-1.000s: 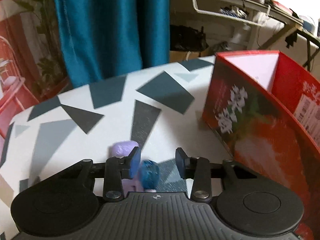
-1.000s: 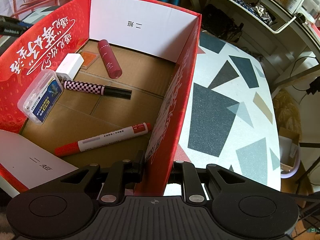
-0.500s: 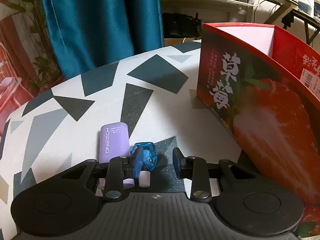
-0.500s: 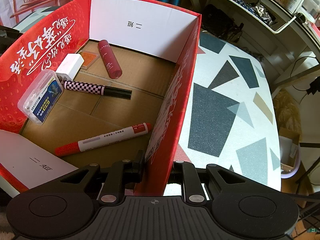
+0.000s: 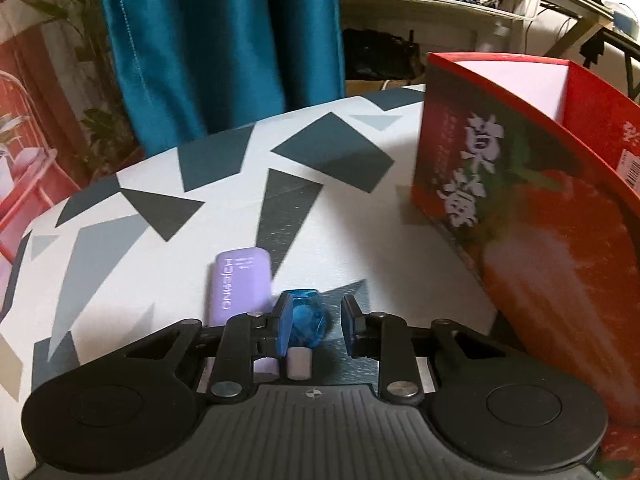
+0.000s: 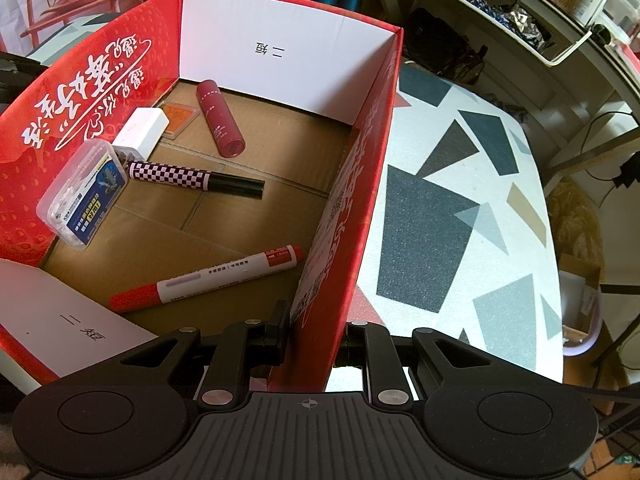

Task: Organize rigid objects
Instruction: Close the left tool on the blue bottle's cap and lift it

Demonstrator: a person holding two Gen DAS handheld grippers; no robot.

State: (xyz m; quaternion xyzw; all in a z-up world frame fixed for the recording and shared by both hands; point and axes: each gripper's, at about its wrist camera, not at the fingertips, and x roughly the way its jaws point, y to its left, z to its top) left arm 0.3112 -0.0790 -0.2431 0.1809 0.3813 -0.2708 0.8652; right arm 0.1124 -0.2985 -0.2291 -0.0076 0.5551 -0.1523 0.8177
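A small blue faceted piece on a white stem (image 5: 305, 314) lies on the patterned table (image 5: 352, 240), between the fingers of my left gripper (image 5: 316, 322). The jaws are closing: the left pad touches the piece, the right pad stands a little apart. A lilac case (image 5: 236, 284) lies just left of it. My right gripper (image 6: 316, 338) is shut on the right wall of the red cardboard box (image 6: 360, 184). The box (image 5: 540, 240) stands to the right in the left wrist view.
Inside the box lie a red marker (image 6: 208, 280), a checkered pen (image 6: 192, 176), a maroon tube (image 6: 220, 120), a white block (image 6: 140, 132) and a clear plastic case (image 6: 84, 196). A teal curtain (image 5: 220, 40) hangs behind the table.
My left jaws have narrowed around the blue piece, and the lilac case shows more fully beside it. The right gripper and the box have not moved.
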